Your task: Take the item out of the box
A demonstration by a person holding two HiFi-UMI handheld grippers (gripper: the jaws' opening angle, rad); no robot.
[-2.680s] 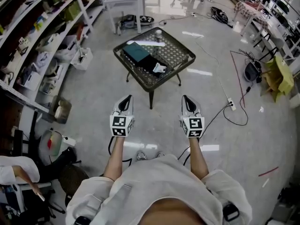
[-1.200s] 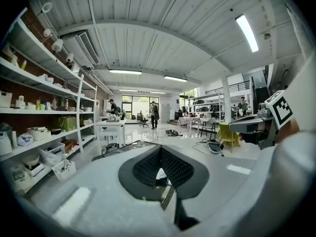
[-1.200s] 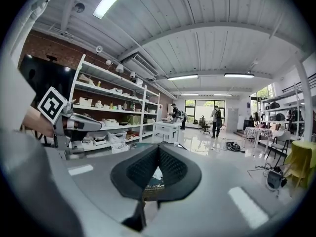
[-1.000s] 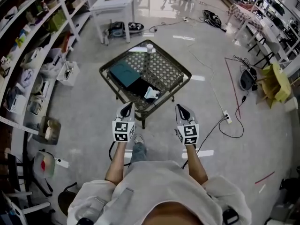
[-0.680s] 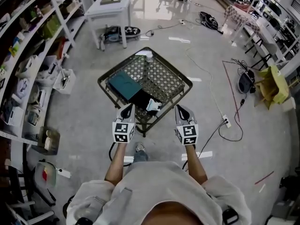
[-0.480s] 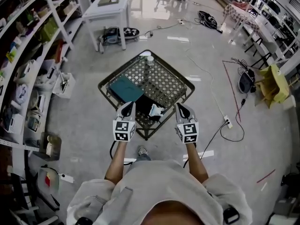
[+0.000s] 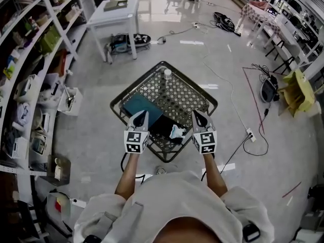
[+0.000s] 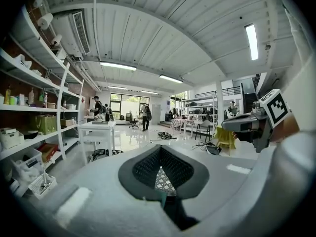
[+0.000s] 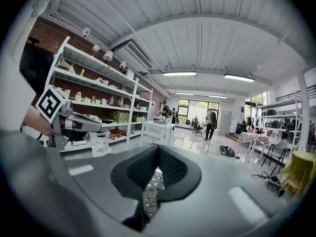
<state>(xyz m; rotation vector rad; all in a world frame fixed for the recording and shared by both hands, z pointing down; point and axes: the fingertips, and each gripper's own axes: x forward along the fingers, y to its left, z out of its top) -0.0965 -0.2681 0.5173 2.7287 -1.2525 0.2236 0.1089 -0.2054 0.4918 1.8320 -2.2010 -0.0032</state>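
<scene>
- Table (image 7: 209, 101): small, metal lattice top, set corner-on to the person.
- Box (image 7: 161, 127): black, open, along the tabletop's near-left edge.
- Lid (image 7: 138, 105): teal, flat, touching the box on the side toward the left corner.
- Item (image 7: 178, 132): white, lying in the box at the end nearest the near corner.
- Cup (image 7: 167, 74): white, at the far corner.
- Left gripper (image 7: 142, 114): clenched, empty, above the lid and box.
- Right gripper (image 7: 197, 113): clenched, empty, just right of the item.
</scene>
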